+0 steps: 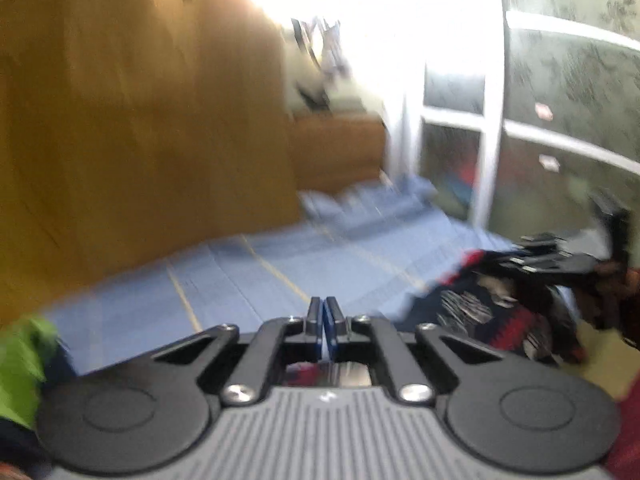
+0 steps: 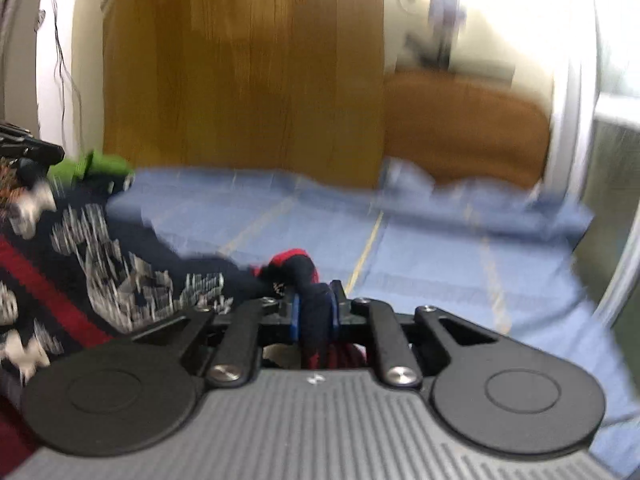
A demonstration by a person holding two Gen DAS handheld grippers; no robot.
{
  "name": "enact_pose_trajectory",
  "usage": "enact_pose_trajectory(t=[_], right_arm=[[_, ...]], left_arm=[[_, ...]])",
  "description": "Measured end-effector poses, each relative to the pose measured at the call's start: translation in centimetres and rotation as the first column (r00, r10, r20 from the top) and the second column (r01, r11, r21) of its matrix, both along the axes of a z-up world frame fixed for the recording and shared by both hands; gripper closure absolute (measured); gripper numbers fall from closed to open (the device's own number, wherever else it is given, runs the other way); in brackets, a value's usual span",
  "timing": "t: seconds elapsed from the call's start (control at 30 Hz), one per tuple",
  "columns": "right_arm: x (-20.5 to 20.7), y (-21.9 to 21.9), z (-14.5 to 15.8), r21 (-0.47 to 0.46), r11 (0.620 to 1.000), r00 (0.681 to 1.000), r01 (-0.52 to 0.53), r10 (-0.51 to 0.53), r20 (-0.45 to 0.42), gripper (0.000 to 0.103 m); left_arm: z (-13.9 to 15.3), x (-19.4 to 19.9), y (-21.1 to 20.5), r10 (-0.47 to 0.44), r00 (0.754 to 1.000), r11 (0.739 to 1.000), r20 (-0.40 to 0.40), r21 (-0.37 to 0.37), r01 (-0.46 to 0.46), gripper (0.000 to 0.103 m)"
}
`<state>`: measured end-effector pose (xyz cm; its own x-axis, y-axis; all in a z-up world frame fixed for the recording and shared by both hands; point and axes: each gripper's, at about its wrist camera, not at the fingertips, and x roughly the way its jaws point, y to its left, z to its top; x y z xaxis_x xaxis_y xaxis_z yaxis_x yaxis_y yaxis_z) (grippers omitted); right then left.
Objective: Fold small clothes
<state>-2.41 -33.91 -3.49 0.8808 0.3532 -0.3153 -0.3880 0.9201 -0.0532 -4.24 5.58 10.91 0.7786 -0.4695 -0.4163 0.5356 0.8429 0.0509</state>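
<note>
A small dark navy garment with red bands and a white pattern (image 2: 100, 264) hangs above a blue bedsheet (image 2: 440, 264). My right gripper (image 2: 314, 312) is shut on a bunched edge of this garment. In the left wrist view the garment (image 1: 492, 320) hangs at the right, under the other gripper (image 1: 560, 256). My left gripper (image 1: 325, 324) has its blue pads pressed together; some red and dark cloth shows just under them, but I cannot tell if it is pinched. Both views are blurred.
A green garment (image 2: 100, 168) lies at the left on the sheet, also in the left wrist view (image 1: 24, 368). A wooden headboard (image 2: 248, 80) stands behind the bed. A window frame (image 1: 492, 120) is at the right.
</note>
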Motion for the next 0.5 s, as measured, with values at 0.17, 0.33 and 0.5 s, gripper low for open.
enact_pose_trajectory(t=[0.17, 0.33, 0.5], right_arm=[[-5.0, 1.7, 5.7, -0.063, 0.997, 0.953, 0.044, -0.023, 0.303, 0.087], [-9.2, 1.5, 9.4, -0.098, 0.991, 0.856, 0.095, -0.031, 0.517, 0.087], [-11.7, 1.2, 9.2, -0.141, 0.960, 0.775, 0.243, -0.104, 0.623, 0.087]], left_arm=[[4.6, -2.8, 0.8, 0.034, 0.990, 0.998, 0.139, -0.051, -0.028, 0.095], [3.2, -1.4, 0.4, 0.034, 0.999, 0.999, 0.022, -0.013, -0.034, 0.014], [0.1, 2.5, -0.5, -0.047, 0.989, 0.997, -0.143, -0.071, 0.037, 0.004]])
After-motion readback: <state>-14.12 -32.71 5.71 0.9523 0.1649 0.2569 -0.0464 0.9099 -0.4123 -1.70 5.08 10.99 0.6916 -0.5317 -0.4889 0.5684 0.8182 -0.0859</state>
